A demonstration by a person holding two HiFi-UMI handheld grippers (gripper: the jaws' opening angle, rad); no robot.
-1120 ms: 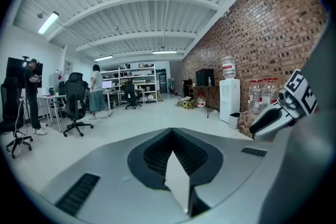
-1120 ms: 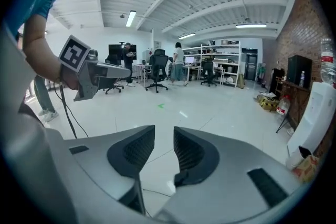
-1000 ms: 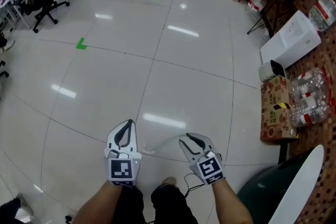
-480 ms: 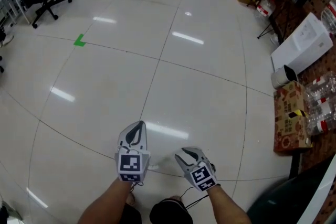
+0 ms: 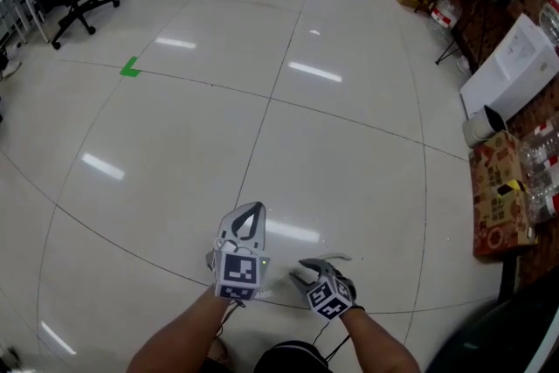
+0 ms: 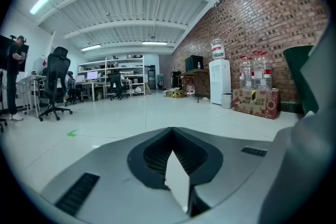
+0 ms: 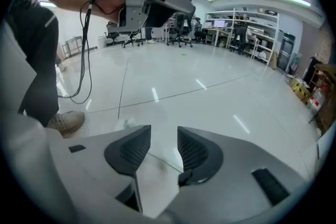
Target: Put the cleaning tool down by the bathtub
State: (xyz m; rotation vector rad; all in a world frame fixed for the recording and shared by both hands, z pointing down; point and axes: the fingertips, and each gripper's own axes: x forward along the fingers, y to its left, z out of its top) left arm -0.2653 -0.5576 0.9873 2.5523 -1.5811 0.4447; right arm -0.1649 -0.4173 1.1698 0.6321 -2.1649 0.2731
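No cleaning tool shows in any view, so I can't judge its weight or where to hold it. At lower centre, the left gripper [image 5: 251, 210] is closed on nothing. The right gripper [image 5: 307, 271] beside it is opening, with only tiled floor [image 5: 262, 100] between its jaws.

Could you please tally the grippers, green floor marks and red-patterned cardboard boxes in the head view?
Grippers: 2 (left gripper, jaws together; right gripper, jaws opening, nothing between them)
Green floor mark: 1
Red-patterned cardboard box: 1
Total: 4
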